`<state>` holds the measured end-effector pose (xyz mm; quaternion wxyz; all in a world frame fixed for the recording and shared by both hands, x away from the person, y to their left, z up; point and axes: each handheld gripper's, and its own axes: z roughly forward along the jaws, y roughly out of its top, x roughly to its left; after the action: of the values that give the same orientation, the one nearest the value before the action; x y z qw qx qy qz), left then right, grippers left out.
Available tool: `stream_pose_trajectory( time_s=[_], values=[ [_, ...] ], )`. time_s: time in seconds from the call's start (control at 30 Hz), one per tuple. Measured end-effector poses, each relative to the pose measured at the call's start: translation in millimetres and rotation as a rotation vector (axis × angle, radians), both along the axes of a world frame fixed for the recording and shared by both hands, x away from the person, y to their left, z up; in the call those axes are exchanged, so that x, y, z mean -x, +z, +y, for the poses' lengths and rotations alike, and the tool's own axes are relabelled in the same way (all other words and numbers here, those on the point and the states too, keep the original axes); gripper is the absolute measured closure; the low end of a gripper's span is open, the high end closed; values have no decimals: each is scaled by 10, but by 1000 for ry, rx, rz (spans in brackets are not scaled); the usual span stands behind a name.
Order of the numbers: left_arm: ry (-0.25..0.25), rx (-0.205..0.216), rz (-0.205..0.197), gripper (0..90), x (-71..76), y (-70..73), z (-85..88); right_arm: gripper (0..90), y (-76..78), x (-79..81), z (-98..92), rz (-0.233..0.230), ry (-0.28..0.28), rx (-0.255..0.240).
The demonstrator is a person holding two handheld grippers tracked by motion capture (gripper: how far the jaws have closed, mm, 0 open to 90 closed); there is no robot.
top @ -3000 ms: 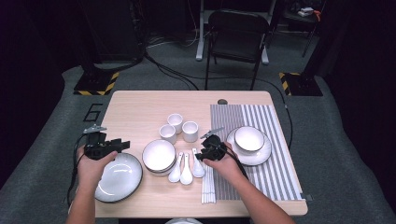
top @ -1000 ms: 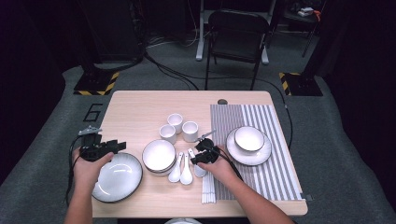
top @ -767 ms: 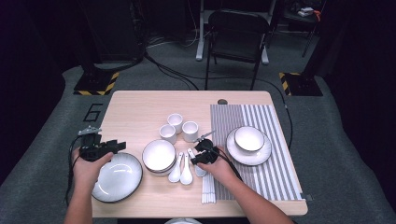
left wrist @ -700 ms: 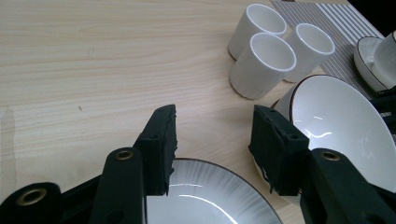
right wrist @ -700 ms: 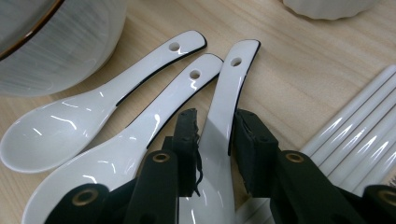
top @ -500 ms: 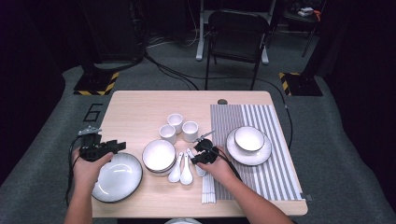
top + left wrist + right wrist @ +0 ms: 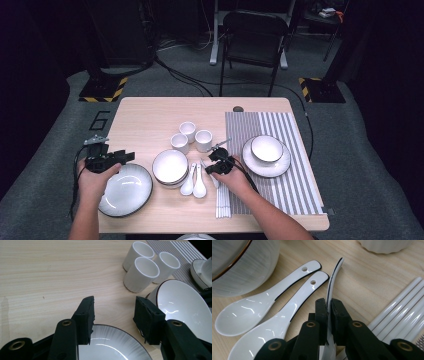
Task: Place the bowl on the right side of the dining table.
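Right gripper (image 7: 329,315) just closed, pinching third white spoon (image 7: 332,282) on edge, not yet lifted; left gripper (image 7: 113,315) spread idle over plate (image 7: 112,345); two spoons (image 7: 274,302) left.

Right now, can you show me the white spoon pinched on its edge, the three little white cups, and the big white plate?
white spoon pinched on edge (image 7: 333,277), right gripper view, handle.
three small white cups (image 7: 141,273), left gripper view, nearest cup's side.
big white ribbed plate (image 7: 125,190), high view, centre.

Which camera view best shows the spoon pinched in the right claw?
The right gripper view: the spoon stands on edge, its rim squeezed between the right claw, beside two spoons lying flat. In the high view the spoon is a small white sliver by the hand. The left gripper view adds nothing on it.
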<state>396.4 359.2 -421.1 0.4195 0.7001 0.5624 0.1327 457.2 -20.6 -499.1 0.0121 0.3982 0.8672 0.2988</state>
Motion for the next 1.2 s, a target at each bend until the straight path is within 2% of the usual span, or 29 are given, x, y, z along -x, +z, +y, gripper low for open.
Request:
stream_pose_trajectory(
  time_s=[0.23,0.4,0.47,0.53,0.63,0.93,1.03,1.1,1.13,1.2],
  values=[
    [0,1,-1,508,-1,-3,-1,848,4,13,25,8,-7,3],
    [0,-1,0,508,0,0,2,843,-11,24,55,-21,5,21],
    [0,-1,0,508,0,0,2,842,-12,34,63,-15,5,26],
    [-1,0,1,508,0,-1,3,841,-24,40,84,-53,28,56],
    [-1,-2,1,508,0,0,7,843,-23,63,109,-56,11,63],
    [4,-2,0,508,-1,-7,9,847,-19,43,82,-41,19,53],
    [5,-1,-1,508,-3,-7,8,847,-11,62,93,-31,5,45],
    [5,-1,-1,508,-2,-7,11,848,-3,65,91,-35,4,41],
    [1,-1,4,508,0,-2,17,848,27,58,72,-50,25,39],
    [7,6,3,508,7,5,25,848,69,75,64,-46,15,27]
  ],
)
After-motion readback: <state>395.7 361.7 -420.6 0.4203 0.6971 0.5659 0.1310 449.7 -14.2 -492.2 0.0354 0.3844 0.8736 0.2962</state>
